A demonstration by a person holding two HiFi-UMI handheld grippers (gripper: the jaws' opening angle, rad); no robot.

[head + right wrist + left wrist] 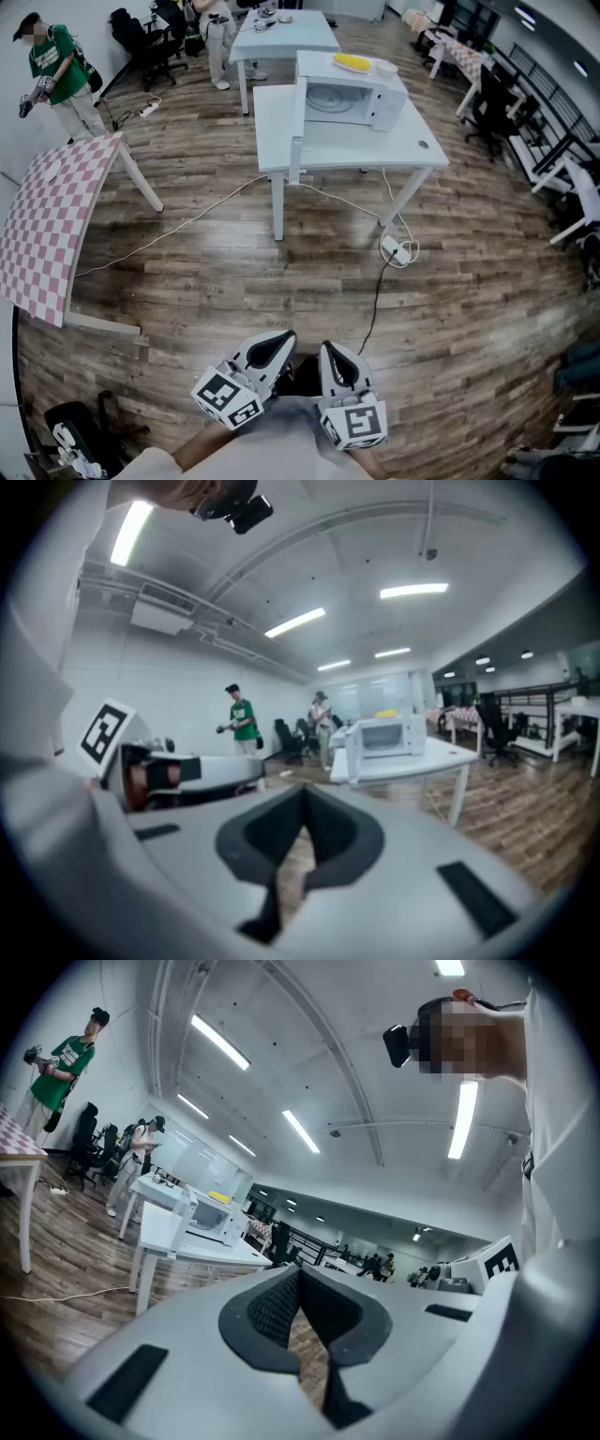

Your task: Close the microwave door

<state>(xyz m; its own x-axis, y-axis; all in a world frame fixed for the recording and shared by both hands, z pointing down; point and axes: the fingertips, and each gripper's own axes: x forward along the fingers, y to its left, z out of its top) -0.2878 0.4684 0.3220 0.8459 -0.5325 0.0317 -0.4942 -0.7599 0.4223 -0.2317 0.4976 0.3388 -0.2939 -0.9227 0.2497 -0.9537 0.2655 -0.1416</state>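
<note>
The white microwave [354, 94] stands on a white table [375, 148] far ahead across the wooden floor. Its door [298, 122] hangs open, swung out toward me at the microwave's left side. Both grippers are held close to my body at the bottom of the head view, far from the microwave. My left gripper [279, 339] and right gripper [330, 351] are both shut with nothing between the jaws. The left gripper view shows the microwave [212, 1219] small at left beyond the shut left gripper [300, 1277]. The right gripper view shows the microwave [389, 735] past the shut right gripper [305, 801].
A yellow object [352, 63] lies on top of the microwave. A pink checkered table [52, 220] stands at left. A cable and power strip [397, 250] lie on the floor before the microwave table. A person in green [58, 77] stands far left; desks and chairs fill the right.
</note>
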